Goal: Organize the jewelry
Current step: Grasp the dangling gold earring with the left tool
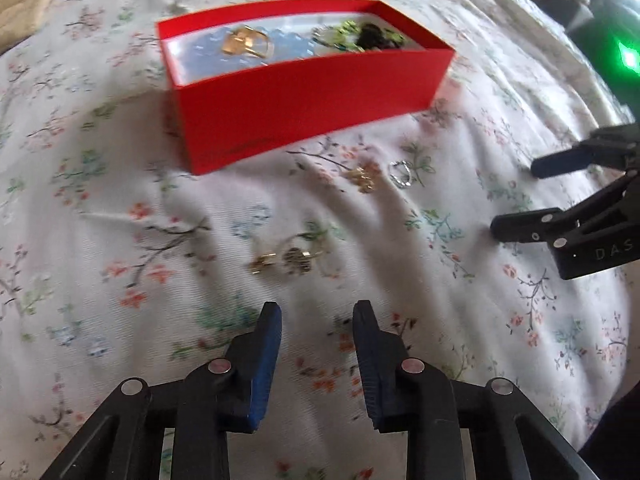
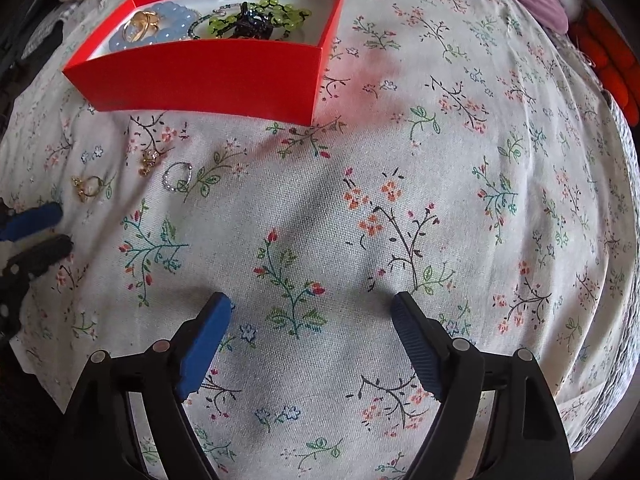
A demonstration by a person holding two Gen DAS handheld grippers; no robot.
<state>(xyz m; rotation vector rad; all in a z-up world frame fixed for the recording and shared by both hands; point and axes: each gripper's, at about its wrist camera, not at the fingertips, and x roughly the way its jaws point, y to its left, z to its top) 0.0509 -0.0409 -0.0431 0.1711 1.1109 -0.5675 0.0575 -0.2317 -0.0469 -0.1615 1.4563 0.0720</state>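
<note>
Jewelry loose on floral bedspread [image 2: 360,240] beside red box [image 2: 208,80], left gripper [image 1: 318,320] and right gripper [image 2: 312,308] jaws apart, empty

Red box [image 1: 312,96], loose rings [image 1: 401,174] on floral sheet [image 1: 120,280]

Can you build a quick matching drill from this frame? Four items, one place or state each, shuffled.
Items:
1. blue bead bracelet
2. silver beaded ring
3. left hand-held gripper
4. red box

Place or state:
A. lying loose on the floral sheet
B. open, empty
C. inside the box
D. standing on the bed, no lid

Pairs: 1-C, 2-A, 3-B, 4-D
</note>
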